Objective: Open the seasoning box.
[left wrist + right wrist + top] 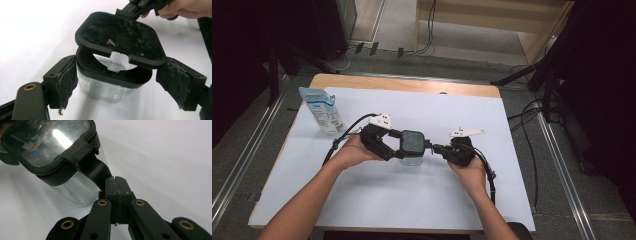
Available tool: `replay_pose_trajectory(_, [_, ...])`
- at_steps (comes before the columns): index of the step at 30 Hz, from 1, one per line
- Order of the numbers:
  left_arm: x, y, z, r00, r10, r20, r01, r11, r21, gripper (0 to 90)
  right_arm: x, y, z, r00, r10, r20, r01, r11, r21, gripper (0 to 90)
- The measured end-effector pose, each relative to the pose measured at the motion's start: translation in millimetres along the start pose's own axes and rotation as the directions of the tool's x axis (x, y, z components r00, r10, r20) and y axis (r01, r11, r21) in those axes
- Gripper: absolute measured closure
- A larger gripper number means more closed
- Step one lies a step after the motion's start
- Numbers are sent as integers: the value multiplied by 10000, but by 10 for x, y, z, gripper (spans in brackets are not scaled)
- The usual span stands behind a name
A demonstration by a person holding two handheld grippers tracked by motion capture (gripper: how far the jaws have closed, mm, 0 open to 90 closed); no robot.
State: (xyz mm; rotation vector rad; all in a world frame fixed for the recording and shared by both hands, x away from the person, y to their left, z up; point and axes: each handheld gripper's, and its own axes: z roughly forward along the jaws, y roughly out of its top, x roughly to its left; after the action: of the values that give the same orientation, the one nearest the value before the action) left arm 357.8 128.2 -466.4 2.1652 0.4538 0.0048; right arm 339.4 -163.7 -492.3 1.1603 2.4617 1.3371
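Clear glass container with a black collar [110, 86] sits mid-surface between my two grippers, its black hinged lid with a clear window [120, 40] tilted up off the rim. My right gripper [115, 180] has its jaws pressed together, pinching the lid's black tab [96, 171] and holding the lid lifted. My left gripper [116, 82] is spread wide, its worn foam pads [67, 80] flanking the container on both sides, close but not pressing. By my reckoning, I'm mid-way through opening it: lid up, body not yet steadied. Next, I'd say, the left gripper needs to clamp the collar so the right can swing the lid fully back. Off to the far left on the white surface [377, 200] stands a blue-and-white pouch [323, 110], well apart.
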Motion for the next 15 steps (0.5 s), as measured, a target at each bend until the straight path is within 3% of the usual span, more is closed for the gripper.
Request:
replay_pose_trajectory(3, [6, 11, -46, 10000, -65, 51, 66, 9999, -93, 203, 1, 0, -1, 10000, 16, 3, -16, 10000, 10, 900])
replay_pose_trajectory(6, [38, 13, -127, 9989, -364, 282, 377, 9982, -477, 323, -1, 0, -1, 10000, 19, -35, -19, 10000, 16, 900])
replay_pose_trajectory(11, [27, 33, -161, 9996, -194, 181, 203, 9986, -497, 446, 3, 0, 4, 10000, 18, 19, -18, 10000, 18, 900])
replay_pose_trajectory(13, [12, 42, -172, 9996, 32, 288, -15, 9983, -585, 623, 5, 0, 3, 10000, 3, 25, -3, 10000, 20, 900])
replay_pose_trajectory(15, [-5, 60, -175, 9994, 86, 339, -62, 9976, -689, 731, 2, 0, 4, 10000, 30, -2, -30, 10000, 18, 900])
